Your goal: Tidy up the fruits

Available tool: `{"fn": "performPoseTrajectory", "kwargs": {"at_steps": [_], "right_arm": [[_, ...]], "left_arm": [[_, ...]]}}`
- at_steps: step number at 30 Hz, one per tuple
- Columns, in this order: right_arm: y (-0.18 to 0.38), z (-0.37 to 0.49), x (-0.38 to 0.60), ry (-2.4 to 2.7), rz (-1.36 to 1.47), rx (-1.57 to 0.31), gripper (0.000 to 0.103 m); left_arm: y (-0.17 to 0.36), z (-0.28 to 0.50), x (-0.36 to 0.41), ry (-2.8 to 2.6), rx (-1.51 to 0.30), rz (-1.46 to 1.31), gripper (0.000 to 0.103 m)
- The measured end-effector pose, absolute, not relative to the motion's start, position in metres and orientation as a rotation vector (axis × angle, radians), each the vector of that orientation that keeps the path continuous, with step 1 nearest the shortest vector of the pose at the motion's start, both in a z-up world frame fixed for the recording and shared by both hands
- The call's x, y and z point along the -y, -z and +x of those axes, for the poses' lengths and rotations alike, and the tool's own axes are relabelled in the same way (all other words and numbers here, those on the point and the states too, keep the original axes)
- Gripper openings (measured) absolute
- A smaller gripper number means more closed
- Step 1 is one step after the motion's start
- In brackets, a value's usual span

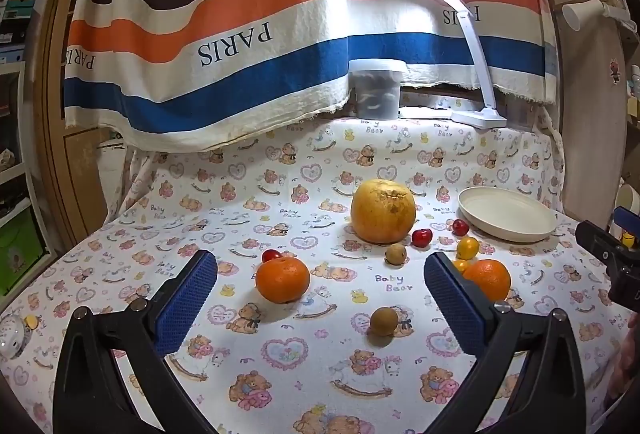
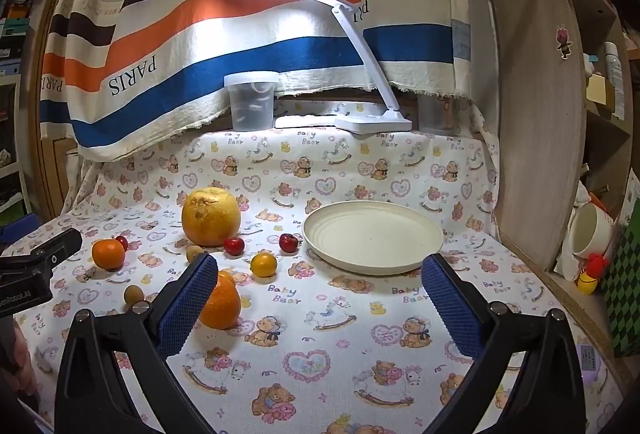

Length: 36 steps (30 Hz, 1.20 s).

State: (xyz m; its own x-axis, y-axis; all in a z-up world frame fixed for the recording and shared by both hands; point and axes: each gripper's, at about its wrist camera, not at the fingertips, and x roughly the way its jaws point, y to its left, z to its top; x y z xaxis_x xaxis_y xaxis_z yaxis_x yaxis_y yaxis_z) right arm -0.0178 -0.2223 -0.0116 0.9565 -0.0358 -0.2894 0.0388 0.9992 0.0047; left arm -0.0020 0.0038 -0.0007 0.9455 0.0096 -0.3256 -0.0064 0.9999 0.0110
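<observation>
Fruits lie scattered on the bear-print cloth: a big yellow pomelo (image 1: 383, 211) (image 2: 211, 217), two oranges (image 1: 282, 279) (image 1: 489, 278), two red cherries (image 1: 421, 237) (image 1: 460, 227), a small yellow fruit (image 1: 467, 247) (image 2: 263, 264) and two brown longans (image 1: 384, 320) (image 1: 395, 254). A cream plate (image 1: 507, 214) (image 2: 373, 236) stands empty at the right. My left gripper (image 1: 320, 298) is open above the cloth, near the left orange. My right gripper (image 2: 320, 298) is open and empty in front of the plate; the right orange (image 2: 220, 302) sits just behind its left finger.
A white desk lamp (image 1: 478, 116) and a lidded plastic tub (image 1: 376, 88) stand at the back under a striped hanging cloth. A wooden board (image 2: 540, 138) borders the table's right side, with a white cup (image 2: 590, 230) beyond it.
</observation>
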Motion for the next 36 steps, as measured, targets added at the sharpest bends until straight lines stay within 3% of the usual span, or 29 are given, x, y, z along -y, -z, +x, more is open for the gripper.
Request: {"fn": "performPoseTrajectory", "kwargs": {"at_steps": [36], "right_arm": [[0.0107,-0.0184,0.2229,0.037,0.009,-0.29,0.102]], "left_arm": [[-0.0011,-0.0042,-0.0066,-0.021,-0.317,0.004,0.103]]}}
